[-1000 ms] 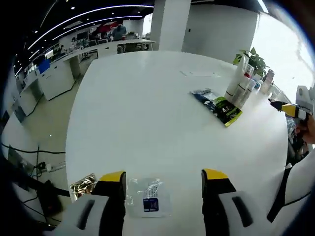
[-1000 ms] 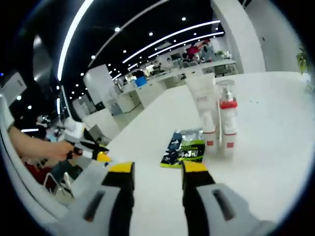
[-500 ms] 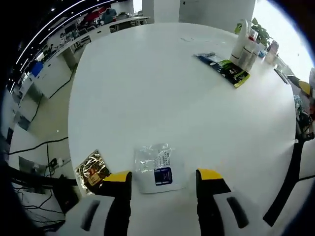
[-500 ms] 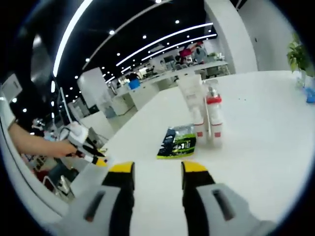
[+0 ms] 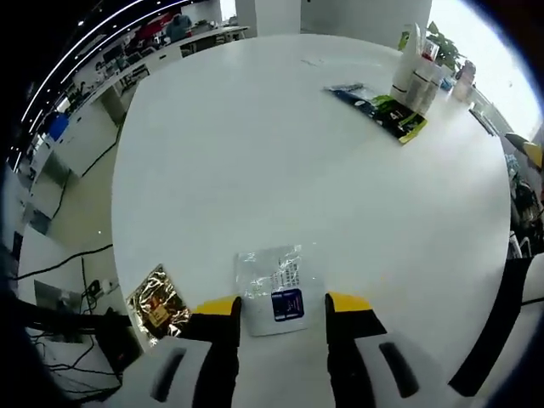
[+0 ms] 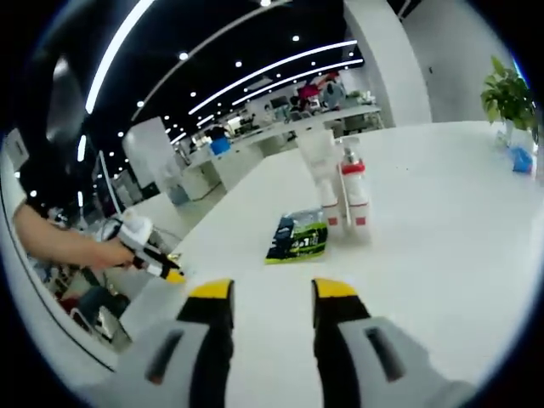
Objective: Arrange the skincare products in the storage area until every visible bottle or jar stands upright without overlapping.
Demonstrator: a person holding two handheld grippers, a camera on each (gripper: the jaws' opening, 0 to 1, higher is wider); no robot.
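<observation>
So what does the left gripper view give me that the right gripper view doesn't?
Left gripper view alone: a clear sachet with a blue label lying between its open jaws, and a gold foil sachet beside it.

Right gripper view alone: the left gripper held in a hand.

Both: the white table, the green-and-black sachet and the upright bottles beside it.

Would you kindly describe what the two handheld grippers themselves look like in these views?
Both the left gripper and the right gripper have two black jaws capped with yellow tips, rising from pale grey bodies with dark oblong slots.
</observation>
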